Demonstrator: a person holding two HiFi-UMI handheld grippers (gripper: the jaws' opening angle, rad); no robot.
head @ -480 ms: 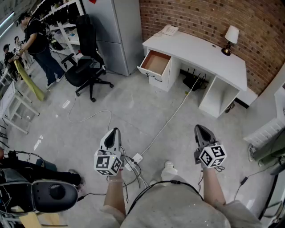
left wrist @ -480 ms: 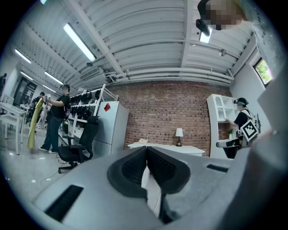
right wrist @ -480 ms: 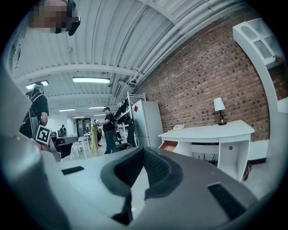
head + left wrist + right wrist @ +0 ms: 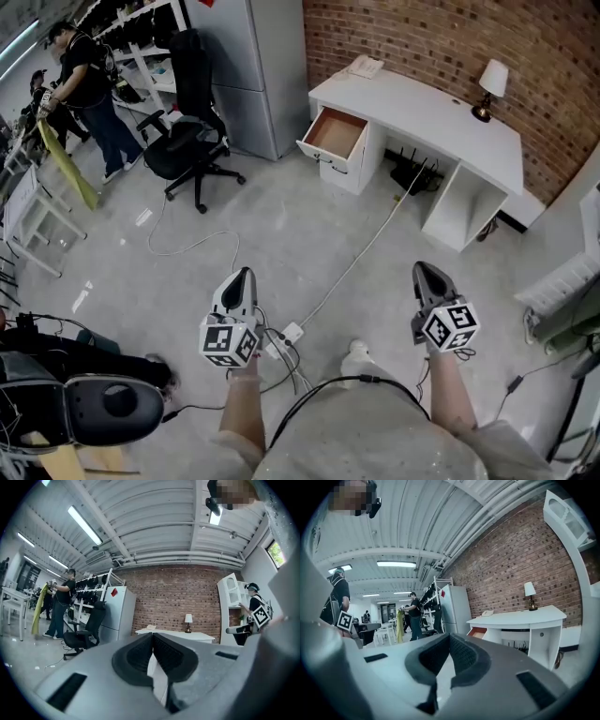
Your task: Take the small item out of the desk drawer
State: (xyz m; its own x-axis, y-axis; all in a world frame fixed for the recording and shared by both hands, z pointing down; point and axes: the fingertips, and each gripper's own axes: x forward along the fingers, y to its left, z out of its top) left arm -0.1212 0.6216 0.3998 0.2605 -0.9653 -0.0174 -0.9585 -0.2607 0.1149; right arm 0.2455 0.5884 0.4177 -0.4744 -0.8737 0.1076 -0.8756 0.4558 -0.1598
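The white desk (image 4: pixel 422 98) stands against the brick wall, far ahead of me. Its top left drawer (image 4: pixel 336 132) is pulled open and shows a brown wooden inside; I can make out no small item in it from here. My left gripper (image 4: pixel 244 274) and right gripper (image 4: pixel 423 269) are held low over the concrete floor, well short of the desk, both pointing towards it. The left gripper (image 4: pixel 152 637) has its pads together with nothing between them. The right gripper (image 4: pixel 449 638) is likewise shut and empty. The desk (image 4: pixel 520 618) shows beyond the right gripper's jaws.
A lamp (image 4: pixel 491 84) and a telephone (image 4: pixel 364 67) sit on the desk. A black office chair (image 4: pixel 187 141) and a grey cabinet (image 4: pixel 248 66) stand to the left. Cables and a power strip (image 4: pixel 288 333) lie on the floor between me and the desk. A person (image 4: pixel 86 89) stands far left.
The head view has shifted a little, so the desk and chair sit slightly lower and to the right. The person at far left has stepped. Both grippers stay shut in nearly the same place.
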